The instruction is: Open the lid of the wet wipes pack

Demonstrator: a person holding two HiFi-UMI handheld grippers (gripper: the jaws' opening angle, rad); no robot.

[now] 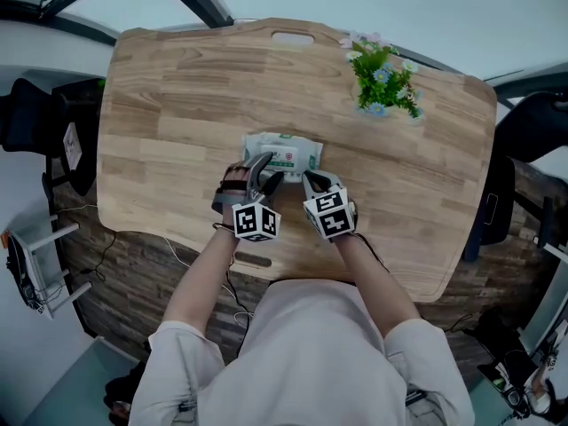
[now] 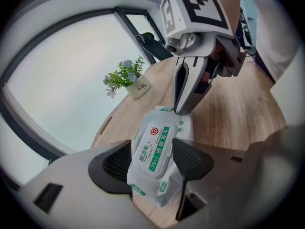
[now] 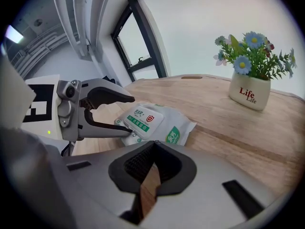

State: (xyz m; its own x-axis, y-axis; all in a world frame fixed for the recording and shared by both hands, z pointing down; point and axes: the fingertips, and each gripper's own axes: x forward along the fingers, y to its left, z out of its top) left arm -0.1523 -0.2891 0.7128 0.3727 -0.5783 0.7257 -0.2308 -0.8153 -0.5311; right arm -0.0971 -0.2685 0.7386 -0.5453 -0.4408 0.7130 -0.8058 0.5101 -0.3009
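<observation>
Steadiness matters: we should brace the wet wipes pack (image 1: 282, 155), flat on the table (image 1: 177, 105), between our left gripper's (image 2: 148, 161) spread jaws and slip our closed, empty right gripper (image 3: 152, 163) under its lid (image 2: 155, 147).

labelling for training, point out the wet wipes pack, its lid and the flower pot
wet wipes pack (image 1: 282, 156), head view, middle of top
lid (image 2: 155, 149), left gripper view, centre of flap
flower pot (image 3: 248, 95), right gripper view, white front
</observation>
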